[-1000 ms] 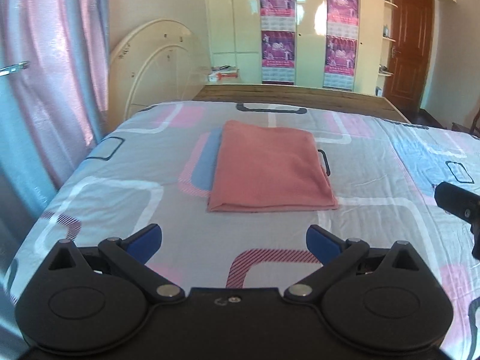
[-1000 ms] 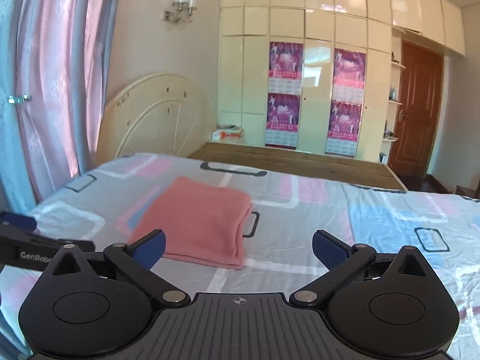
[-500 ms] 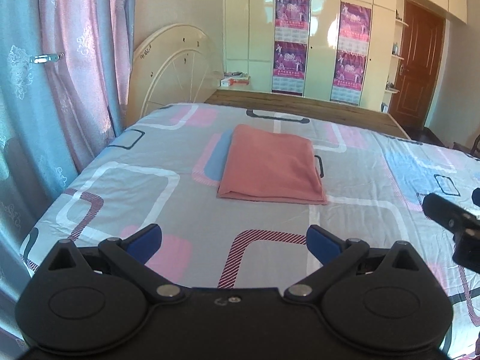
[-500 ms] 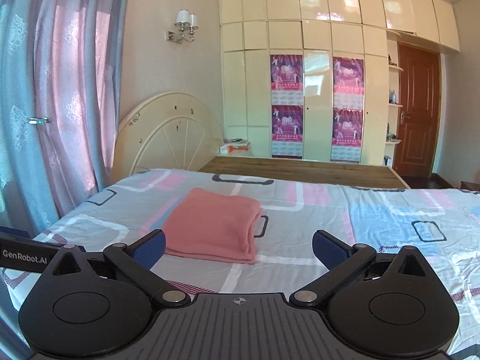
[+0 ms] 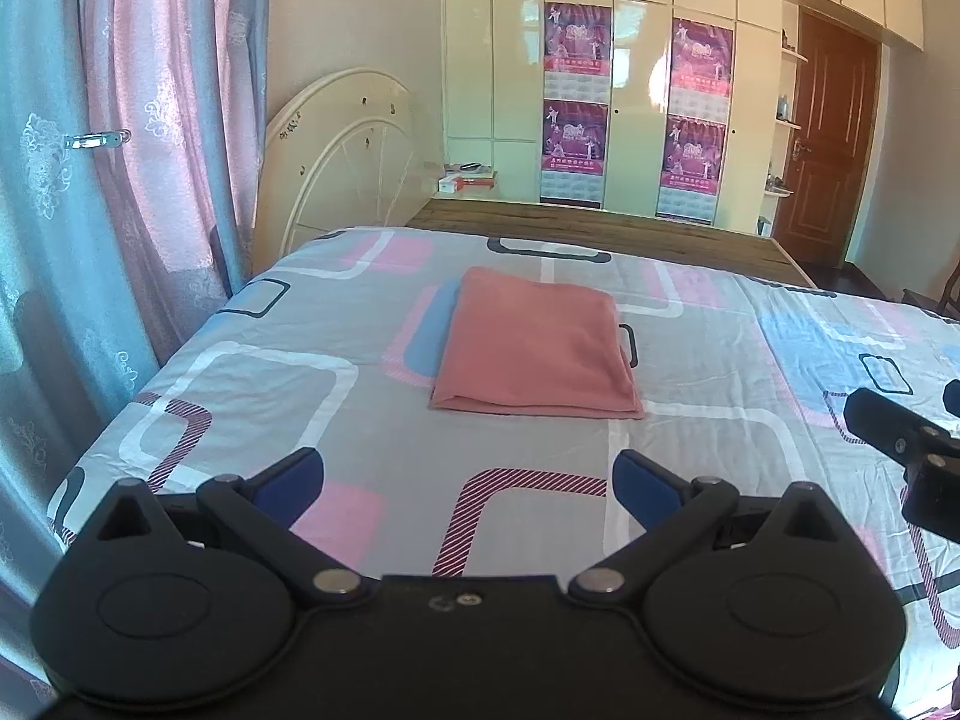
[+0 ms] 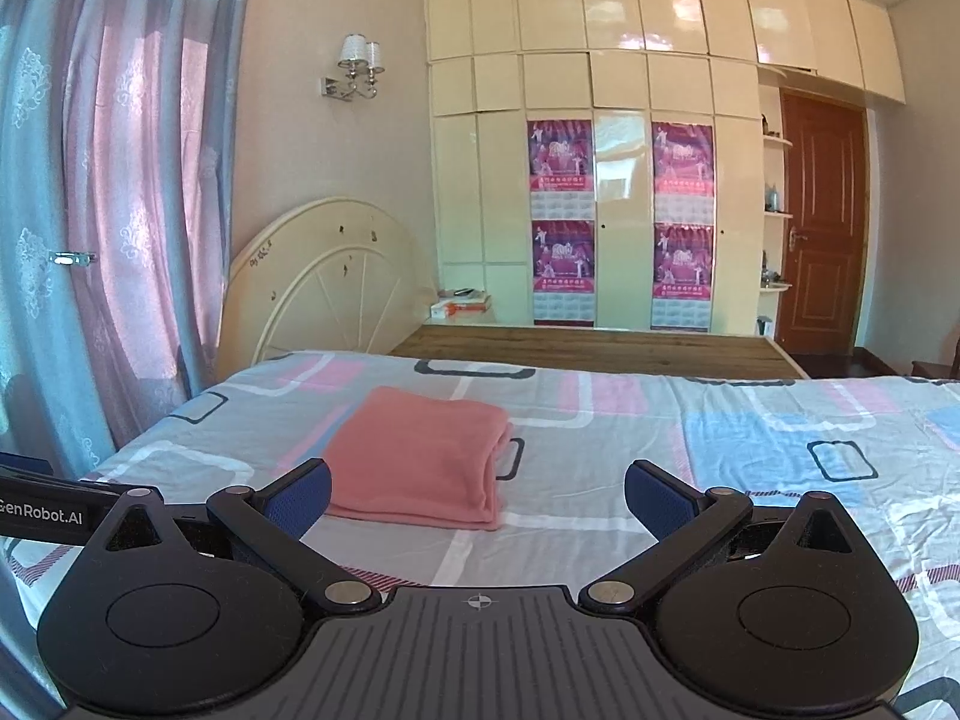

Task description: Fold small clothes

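A salmon-pink garment (image 5: 534, 345) lies folded into a neat rectangle on the patterned bedsheet (image 5: 252, 384), flat and untouched. In the right wrist view the same folded garment (image 6: 423, 456) shows its stacked layers along the right edge. My left gripper (image 5: 468, 483) hangs open well short of the garment, nothing between its blue pads. My right gripper (image 6: 477, 495) is open too, held back from the garment and above the bed. The right gripper's body (image 5: 906, 438) shows at the right edge of the left wrist view.
A cream headboard (image 6: 324, 282) stands at the bed's left end, with pink and teal curtains (image 5: 120, 180) along the left side. Cream wardrobes with posters (image 6: 624, 222) and a brown door (image 6: 822, 228) line the far wall. A small bedside shelf (image 6: 462, 303) holds books.
Both grippers have pulled back and risen away from the folded garment, which now looks smaller and farther off. The garment itself has not moved.
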Available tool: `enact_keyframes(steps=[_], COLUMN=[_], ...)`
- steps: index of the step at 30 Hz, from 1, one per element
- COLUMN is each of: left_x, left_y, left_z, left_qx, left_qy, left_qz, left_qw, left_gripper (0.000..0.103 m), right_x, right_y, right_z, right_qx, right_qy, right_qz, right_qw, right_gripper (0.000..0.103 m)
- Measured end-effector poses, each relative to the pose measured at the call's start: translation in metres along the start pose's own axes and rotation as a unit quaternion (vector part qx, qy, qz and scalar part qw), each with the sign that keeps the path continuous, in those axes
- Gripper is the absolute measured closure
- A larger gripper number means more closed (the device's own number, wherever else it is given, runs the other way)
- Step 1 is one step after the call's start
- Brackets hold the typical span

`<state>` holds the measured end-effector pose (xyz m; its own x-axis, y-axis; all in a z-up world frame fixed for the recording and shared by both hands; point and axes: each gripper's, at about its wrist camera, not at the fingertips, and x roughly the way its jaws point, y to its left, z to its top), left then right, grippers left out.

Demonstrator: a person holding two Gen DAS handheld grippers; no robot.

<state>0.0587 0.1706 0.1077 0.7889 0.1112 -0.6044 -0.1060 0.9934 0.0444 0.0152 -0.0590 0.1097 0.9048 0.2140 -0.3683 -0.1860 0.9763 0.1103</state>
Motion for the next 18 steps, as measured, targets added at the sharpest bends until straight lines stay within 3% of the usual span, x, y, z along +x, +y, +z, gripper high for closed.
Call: enact_keyframes(steps=[18], left_x=[-0.0033], left_y=[-0.0042], left_z=[-0.002], left_qx=[0.0], left_qy=[-0.004], left_qz=[0.004], left_qw=[1.0], left_gripper=[0.001], right_x=[0.0036], right_y=[-0.0077], right_z=[-0.0019], right_qx=[0.005], right_qy=[0.001], right_qz=[0.009], right_qw=[1.0], right_gripper=[0.0])
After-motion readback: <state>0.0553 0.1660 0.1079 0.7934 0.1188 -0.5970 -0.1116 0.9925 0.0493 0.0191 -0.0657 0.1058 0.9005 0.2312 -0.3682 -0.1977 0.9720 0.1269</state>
